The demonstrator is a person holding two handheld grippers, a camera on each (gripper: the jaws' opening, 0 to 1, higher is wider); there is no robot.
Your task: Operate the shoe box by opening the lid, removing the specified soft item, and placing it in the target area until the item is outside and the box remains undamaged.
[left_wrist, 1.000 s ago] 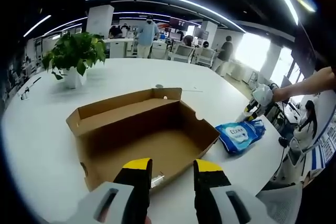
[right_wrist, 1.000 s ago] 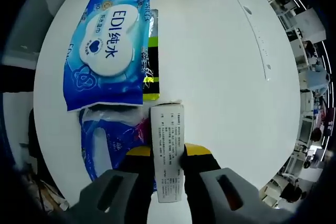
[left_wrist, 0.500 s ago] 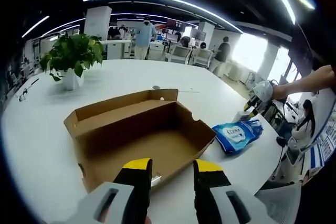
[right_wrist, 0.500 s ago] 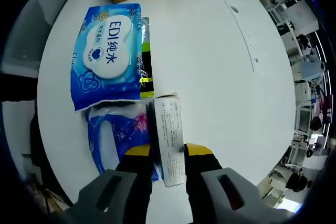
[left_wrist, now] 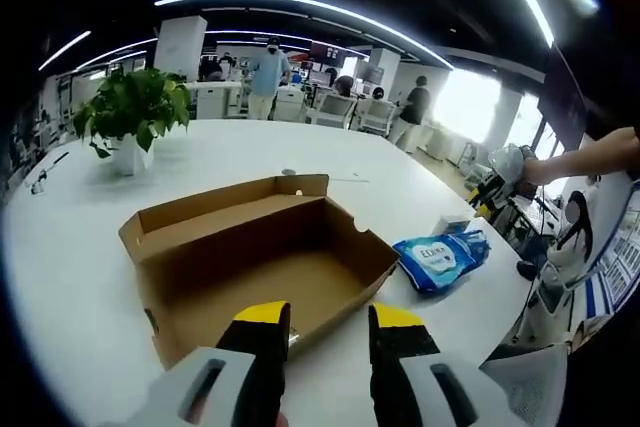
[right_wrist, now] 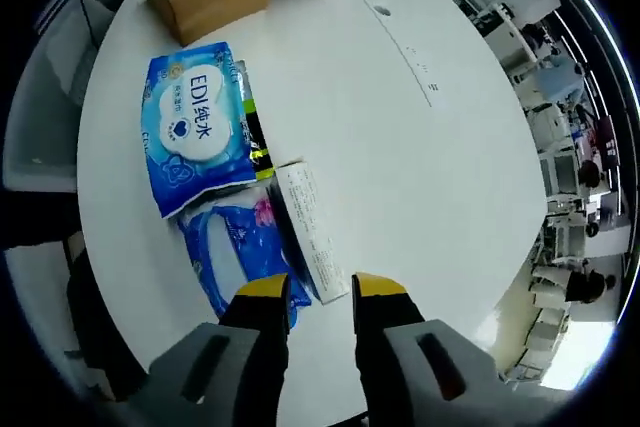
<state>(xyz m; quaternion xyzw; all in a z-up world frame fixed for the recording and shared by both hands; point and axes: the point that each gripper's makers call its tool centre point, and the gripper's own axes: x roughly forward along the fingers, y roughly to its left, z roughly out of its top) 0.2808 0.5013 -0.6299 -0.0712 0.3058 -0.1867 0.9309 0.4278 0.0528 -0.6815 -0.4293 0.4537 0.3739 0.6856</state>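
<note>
The shoe box (left_wrist: 255, 267) stood open on the white tabletop (right_wrist: 400, 157), and with the white carton (right_wrist: 310, 232) lying free beside the blue wipes pack (right_wrist: 193, 127), the right claw (right_wrist: 310, 292) and left claw (left_wrist: 322, 319) had jaws apart, so I judged a straight lift away best.
</note>
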